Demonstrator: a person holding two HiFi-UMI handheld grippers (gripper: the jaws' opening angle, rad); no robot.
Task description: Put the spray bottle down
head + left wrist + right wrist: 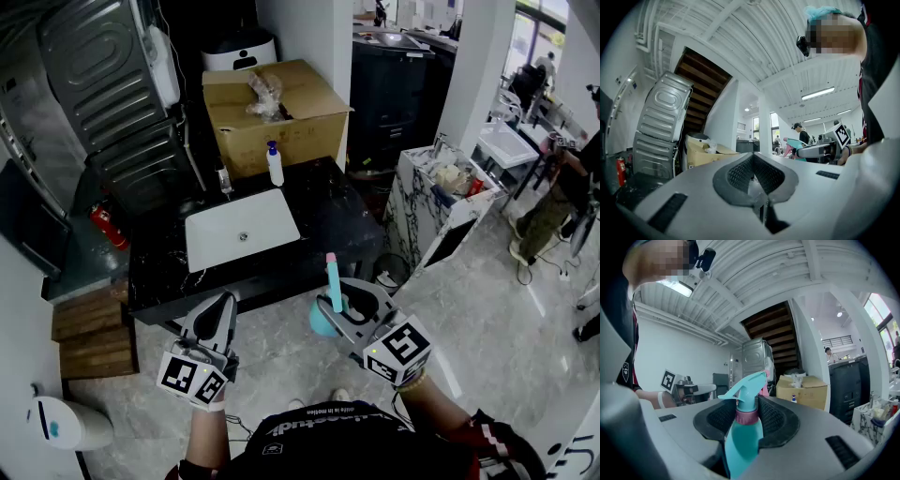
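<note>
Two claws on show, one of them loaded.

1. Right claw (746, 417): jaws clamped on the spray bottle (743, 441). The pads press either side of the neck at the pink collar. The turquoise body hangs below and the trigger head stands upright above.
2. Left claw (753, 180): jaws drawn together with nothing between them, held level beside the right one and well apart from it.
3. Position of the bottle: in the air, short of the near edge of the black counter (328, 211), over the pale tiled floor (487, 309). Its base rests on nothing.
4. Counter contents: a white sink (242, 230) set into it, a small soap bottle (275, 164) behind the sink, and a cardboard box (272, 112) at the back.

Step in hand, as judged: the carry, with the set-down not yet begun. The next move likely calls for bringing the bottle forward over the bare dark stretch to the right of the sink. It would then be lowered upright until the base sits flat, and only then would the right claw let go.
</note>
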